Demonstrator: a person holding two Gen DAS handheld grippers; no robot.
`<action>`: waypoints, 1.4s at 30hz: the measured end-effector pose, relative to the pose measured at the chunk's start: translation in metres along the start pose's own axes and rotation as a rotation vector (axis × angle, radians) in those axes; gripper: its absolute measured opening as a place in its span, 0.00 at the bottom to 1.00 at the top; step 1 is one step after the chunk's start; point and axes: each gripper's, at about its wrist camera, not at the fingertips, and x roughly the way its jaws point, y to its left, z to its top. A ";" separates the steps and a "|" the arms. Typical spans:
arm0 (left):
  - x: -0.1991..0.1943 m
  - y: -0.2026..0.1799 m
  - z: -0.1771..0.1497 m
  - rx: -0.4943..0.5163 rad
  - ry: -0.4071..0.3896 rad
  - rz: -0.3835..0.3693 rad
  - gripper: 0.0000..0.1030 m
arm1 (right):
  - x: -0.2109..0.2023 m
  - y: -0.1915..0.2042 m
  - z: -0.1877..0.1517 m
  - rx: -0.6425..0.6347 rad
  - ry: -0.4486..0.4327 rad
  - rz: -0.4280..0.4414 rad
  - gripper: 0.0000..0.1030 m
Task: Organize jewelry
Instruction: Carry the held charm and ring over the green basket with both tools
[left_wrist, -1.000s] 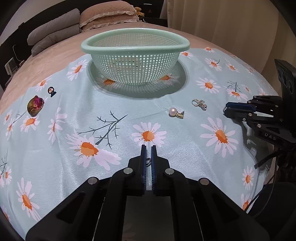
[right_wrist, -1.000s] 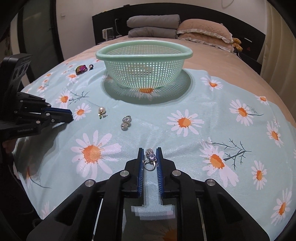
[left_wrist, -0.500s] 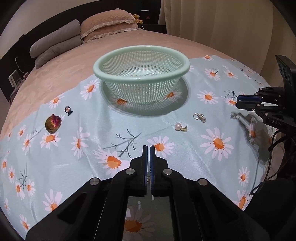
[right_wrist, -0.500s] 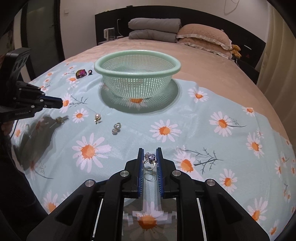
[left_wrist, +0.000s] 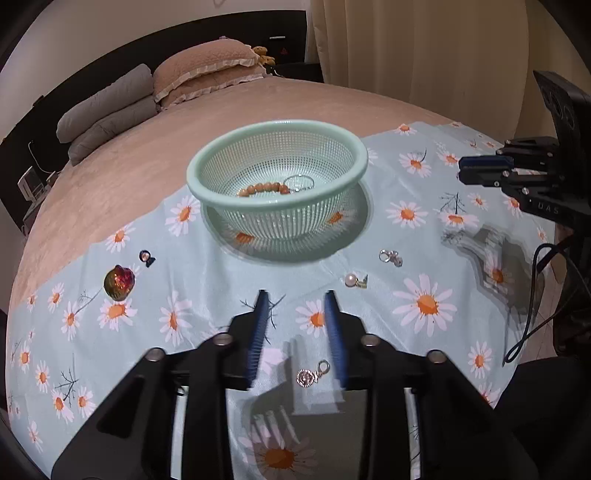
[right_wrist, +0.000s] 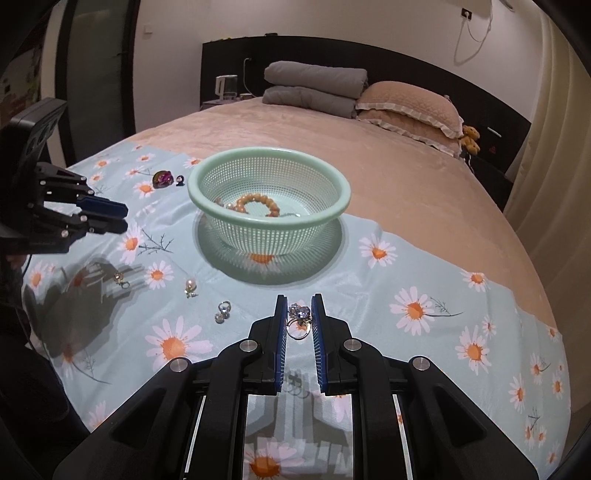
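The right gripper (right_wrist: 299, 317) pinches a jewelled ring (right_wrist: 300, 320) between its pads, low in the frame's centre. The basket (right_wrist: 341, 192) sits straight ahead, above centre, already holding beads (right_wrist: 258, 203). The left gripper (left_wrist: 295, 314) hangs with jaws apart, a small charm (left_wrist: 312, 373) lying on the cloth beneath it.

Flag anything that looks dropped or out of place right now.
A small gold charm lies on the daisy cloth below the open left claw, not in the green basket. It looks dropped short. The right claw grips a gem ring.
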 end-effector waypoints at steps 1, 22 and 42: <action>0.002 -0.002 -0.006 0.008 0.014 -0.006 0.47 | 0.000 0.001 0.000 -0.001 0.001 0.002 0.12; 0.034 0.005 -0.042 -0.040 0.122 -0.158 0.15 | 0.003 0.007 0.009 -0.026 -0.003 0.000 0.12; 0.014 0.035 0.077 0.030 -0.052 -0.105 0.16 | 0.031 -0.004 0.071 -0.031 -0.078 0.078 0.12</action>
